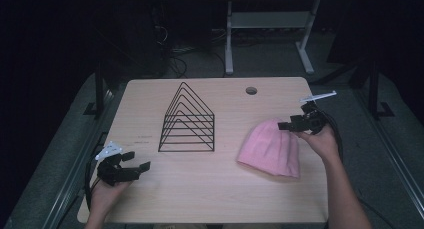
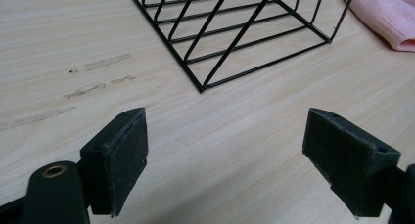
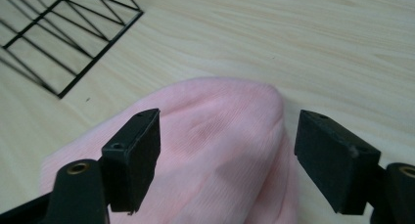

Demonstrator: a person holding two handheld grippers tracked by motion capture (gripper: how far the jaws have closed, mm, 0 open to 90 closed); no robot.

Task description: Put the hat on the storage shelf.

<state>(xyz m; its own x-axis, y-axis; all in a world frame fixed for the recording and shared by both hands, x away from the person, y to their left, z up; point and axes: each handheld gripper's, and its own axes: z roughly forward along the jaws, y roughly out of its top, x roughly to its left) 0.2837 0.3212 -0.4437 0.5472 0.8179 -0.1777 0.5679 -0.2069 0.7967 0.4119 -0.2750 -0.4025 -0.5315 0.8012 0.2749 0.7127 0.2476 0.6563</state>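
Your right tool [image 1: 292, 126] hangs near the right edge of the table [image 1: 215, 199], its jaws wide apart and gripping nothing. In the right gripper view the two black pads [image 3: 134, 155] stand over the rounded end of the pink hat [image 3: 220, 150], one to each side of it, and neither pad presses on the knit. The hat [image 1: 272, 148] lies flat on the table's right half, its rounded end toward the far edge and its open end toward the near edge, just beside your right hand [image 1: 322, 141].

Your left tool [image 1: 135, 164] sits by the near left corner, jaws open and empty, pointing across the table. In the left gripper view its pads [image 2: 120, 155] have only bare wood between them.

The wire rack [image 1: 187, 121] stands at the table's middle, between the two tools and apart from both; the hat is near its right side but not touching it. A round hole [image 1: 251, 91] sits close to the far edge.
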